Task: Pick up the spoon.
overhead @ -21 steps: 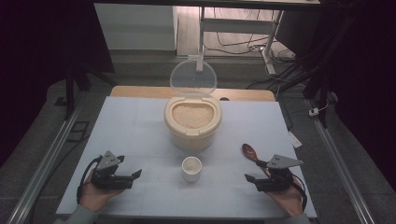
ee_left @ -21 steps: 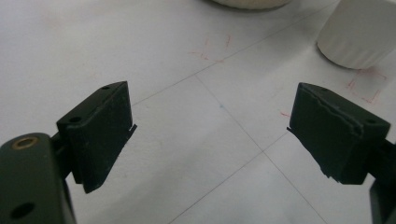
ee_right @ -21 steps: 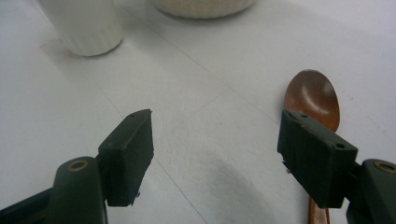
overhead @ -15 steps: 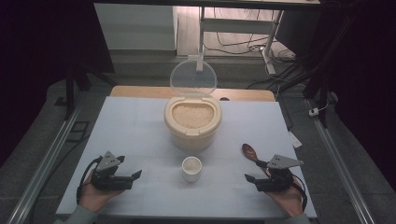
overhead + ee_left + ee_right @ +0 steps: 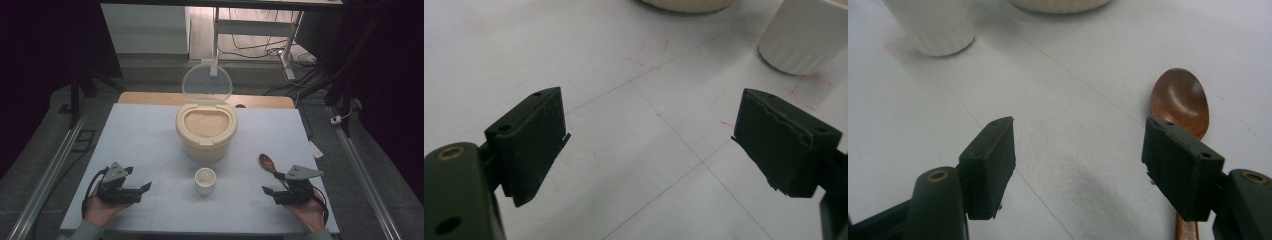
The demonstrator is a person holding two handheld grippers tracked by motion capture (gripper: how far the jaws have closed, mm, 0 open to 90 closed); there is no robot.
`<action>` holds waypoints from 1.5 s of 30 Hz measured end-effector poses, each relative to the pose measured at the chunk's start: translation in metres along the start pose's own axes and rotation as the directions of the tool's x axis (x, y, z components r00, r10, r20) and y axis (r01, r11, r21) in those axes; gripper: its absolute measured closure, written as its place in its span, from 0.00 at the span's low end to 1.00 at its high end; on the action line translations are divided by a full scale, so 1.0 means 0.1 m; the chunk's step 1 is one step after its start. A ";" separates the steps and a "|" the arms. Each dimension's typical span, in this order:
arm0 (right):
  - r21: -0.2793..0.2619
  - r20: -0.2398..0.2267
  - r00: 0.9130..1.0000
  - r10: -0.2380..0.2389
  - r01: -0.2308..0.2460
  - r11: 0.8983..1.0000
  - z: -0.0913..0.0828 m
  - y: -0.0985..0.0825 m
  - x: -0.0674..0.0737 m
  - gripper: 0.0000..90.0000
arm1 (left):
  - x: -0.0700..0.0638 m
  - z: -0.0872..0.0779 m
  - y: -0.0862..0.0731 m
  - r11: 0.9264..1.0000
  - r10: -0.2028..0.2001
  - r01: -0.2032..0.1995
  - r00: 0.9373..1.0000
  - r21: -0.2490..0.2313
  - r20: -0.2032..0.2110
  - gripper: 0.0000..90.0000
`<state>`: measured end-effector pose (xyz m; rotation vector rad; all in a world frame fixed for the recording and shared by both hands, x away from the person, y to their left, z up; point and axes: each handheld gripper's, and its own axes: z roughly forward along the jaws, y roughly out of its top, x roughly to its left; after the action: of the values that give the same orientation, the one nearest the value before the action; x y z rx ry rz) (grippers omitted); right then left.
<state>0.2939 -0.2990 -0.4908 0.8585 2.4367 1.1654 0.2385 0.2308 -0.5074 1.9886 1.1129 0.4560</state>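
High view: both hands rested low on the table [image 5: 150,125] near its front edge, palms under the tools. Left gripper [image 5: 141,190] lay level, jaws spread, pinching nothing, aimed toward the white cup [image 5: 205,180]. Right gripper [image 5: 272,184] lay level too, jaws spread and empty. Wooden spoon [image 5: 268,163] lay flat near the right edge, just beside the right gripper, bowl toward the rice container [image 5: 205,131], long axis diagonal.

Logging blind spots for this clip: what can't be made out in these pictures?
- Spoon handle: right gripper view, hidden behind the right gripper's open jaw and cut by the bottom edge.
- White cup's contents: too small in the high view; both gripper views cut off its top.
- Rice container: only its base edge enters the gripper views.
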 end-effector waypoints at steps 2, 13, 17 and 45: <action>-0.003 0.008 1.000 -0.003 0.003 1.000 -0.04 0.04 0.00 0.34 | 0.00 0.00 0.00 1.000 0.000 0.000 1.000 0.002 -0.001 0.15; 0.086 0.076 0.996 0.044 -0.050 0.995 -0.12 0.28 0.03 0.36 | 0.01 0.02 -0.01 1.000 -0.004 0.004 1.000 0.016 -0.004 0.15; 0.171 0.133 0.987 0.087 -0.109 0.979 -0.14 0.34 -0.04 0.36 | 0.00 0.02 0.00 1.000 0.000 0.000 1.000 0.017 -0.004 0.15; 0.483 0.169 0.970 0.174 -0.236 0.843 0.01 0.33 -0.48 0.44 | 0.02 0.08 -0.02 0.999 0.000 0.000 1.000 0.044 0.006 0.14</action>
<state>0.3439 -0.3131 -0.4647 1.3232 2.6327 0.5034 0.2435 0.2298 -0.5144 2.0270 1.1280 0.4285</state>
